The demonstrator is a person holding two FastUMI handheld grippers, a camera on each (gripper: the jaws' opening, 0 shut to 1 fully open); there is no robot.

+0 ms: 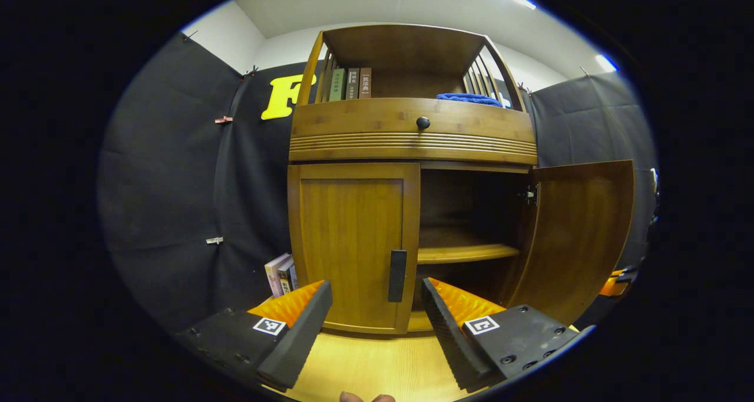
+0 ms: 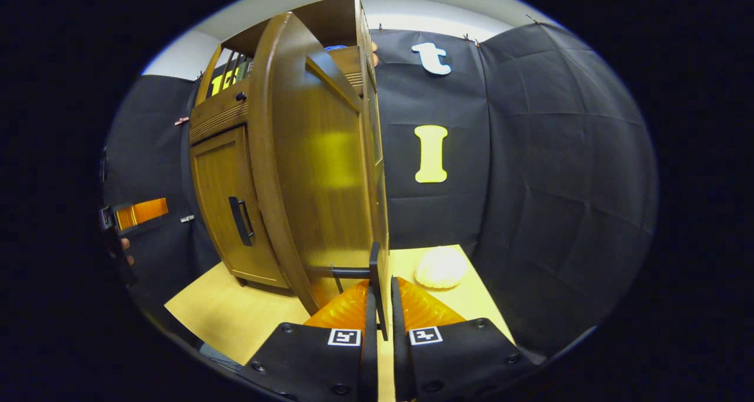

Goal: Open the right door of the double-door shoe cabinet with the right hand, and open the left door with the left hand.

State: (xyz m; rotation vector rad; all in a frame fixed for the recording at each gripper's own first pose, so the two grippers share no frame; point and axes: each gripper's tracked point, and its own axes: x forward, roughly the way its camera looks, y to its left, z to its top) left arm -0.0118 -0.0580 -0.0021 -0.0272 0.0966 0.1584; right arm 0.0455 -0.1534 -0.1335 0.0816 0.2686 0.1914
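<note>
Two doors on the brown wooden shoe cabinet (image 1: pixel 412 125): right wooden door (image 1: pixel 580 237) swung wide open, left wooden door (image 1: pixel 352 246) shut flush against its frame. Cabinet stands on a pale yellow wooden tabletop (image 1: pixel 377 366), towards the table's far edge, backed by the black cloth wall.

Left gripper (image 1: pixel 377 307): fingers spread wide apart, holding nothing, hovering over the tabletop just in front of the left door. The door's dark vertical bar handle (image 1: pixel 397 275) sits between the two fingertips in the left gripper view, a little beyond them (no contact visible).

Right gripper (image 2: pixel 380 307): fingers nearly pressed together, pinching the thin dark bar handle (image 2: pixel 374 272) at the free edge of the open right door. The door panel stands edge-on to this camera, rising up and to the left.

Interior behind the open door: a bare wooden shelf (image 1: pixel 465 250), dark above and below. Above the doors, a drawer front with a small round black knob (image 1: pixel 423 122). Top open shelf holds several upright books (image 1: pixel 350 83) at its left end and a folded blue cloth (image 1: pixel 469 99) at its right end. More books (image 1: pixel 281 274) lean at the cabinet's left side near the table's far edge. A rounded white object (image 2: pixel 440 267) lies on the tabletop to the right of the cabinet, near the wall (identity unclear).
</note>
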